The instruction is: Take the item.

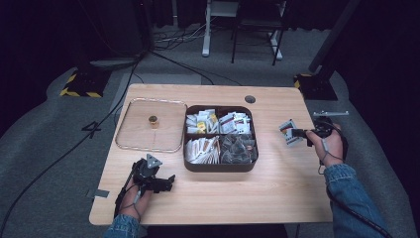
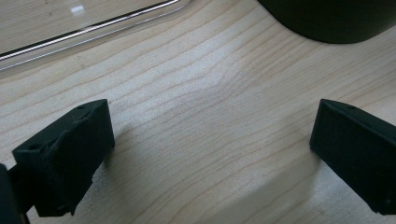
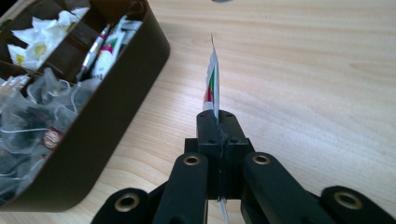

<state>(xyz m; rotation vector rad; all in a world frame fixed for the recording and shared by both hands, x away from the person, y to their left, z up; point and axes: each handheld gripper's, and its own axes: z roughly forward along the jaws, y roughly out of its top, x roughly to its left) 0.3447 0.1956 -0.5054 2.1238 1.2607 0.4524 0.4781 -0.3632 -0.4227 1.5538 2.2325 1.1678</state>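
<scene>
One sachet (image 3: pixel 211 79) stands on edge, pinched in my right gripper (image 3: pixel 218 116); the box (image 3: pixel 126 88) lies to its left, while my left gripper (image 2: pixel 210 140) gapes empty.

Left gripper (image 2: pixel 212 154) wide apart over bare table (image 2: pixel 205 84), perhaps tray (image 2: pixel 93 29) edge beyond.

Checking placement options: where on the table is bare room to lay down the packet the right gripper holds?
Bare wood lies between the dark box and the right gripper holding the packet, and along the near edge. The box and the clear lid crowd the middle and left.
</scene>
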